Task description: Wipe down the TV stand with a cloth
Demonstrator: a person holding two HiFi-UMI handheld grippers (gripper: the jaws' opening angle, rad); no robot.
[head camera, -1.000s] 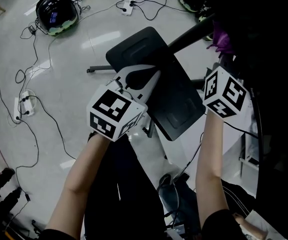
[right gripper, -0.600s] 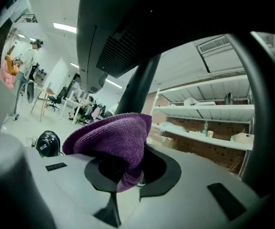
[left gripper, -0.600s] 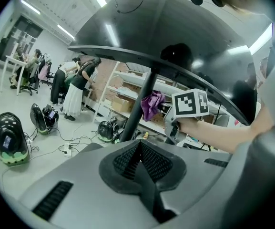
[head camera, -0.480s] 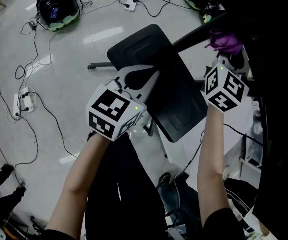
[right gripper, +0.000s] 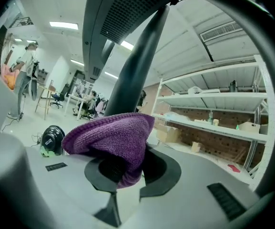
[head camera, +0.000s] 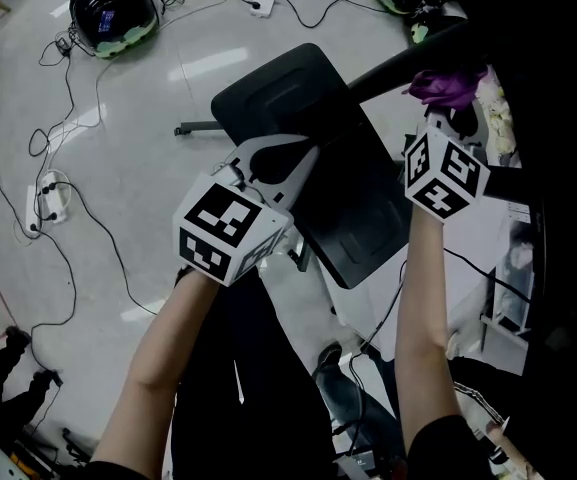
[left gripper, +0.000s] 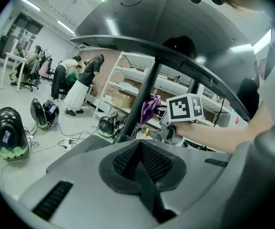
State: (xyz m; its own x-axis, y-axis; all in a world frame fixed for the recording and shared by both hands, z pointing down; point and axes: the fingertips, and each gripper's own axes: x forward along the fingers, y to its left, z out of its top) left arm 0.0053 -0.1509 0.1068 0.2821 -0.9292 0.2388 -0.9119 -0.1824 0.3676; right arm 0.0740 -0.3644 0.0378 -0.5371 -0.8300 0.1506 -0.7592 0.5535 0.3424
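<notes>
Head view puts the right gripper (head camera: 446, 113) high at the right, its tongs clamped on the purple cloth (head camera: 448, 85), right by the stand's slanting pole (head camera: 393, 63). Whether cloth and pole touch, I cannot tell. The left gripper (head camera: 311, 151) hangs over the black base (head camera: 288, 108), tongs pressed together on nothing.

The step in hand looks like wiping the pole. To do it well, lay the bulging face of the cloth flat on the pole and run along its length. The jaws should hold hard, so the knit does not drag loose, and stay off the metal themselves. The empty left gripper would do best clear of the stroke or steadying the stand.

Right gripper view shows what the head view loses in the dark. The cloth is folded and swells well past the jaws, and a slotted panel (right gripper: 127, 6) sits above the pole. Left gripper view shows the cloth beside the pole from the side, with shelves (left gripper: 142, 87) behind. Only the head view gives the base's whole outline and the cables (head camera: 58, 148) on the floor.
</notes>
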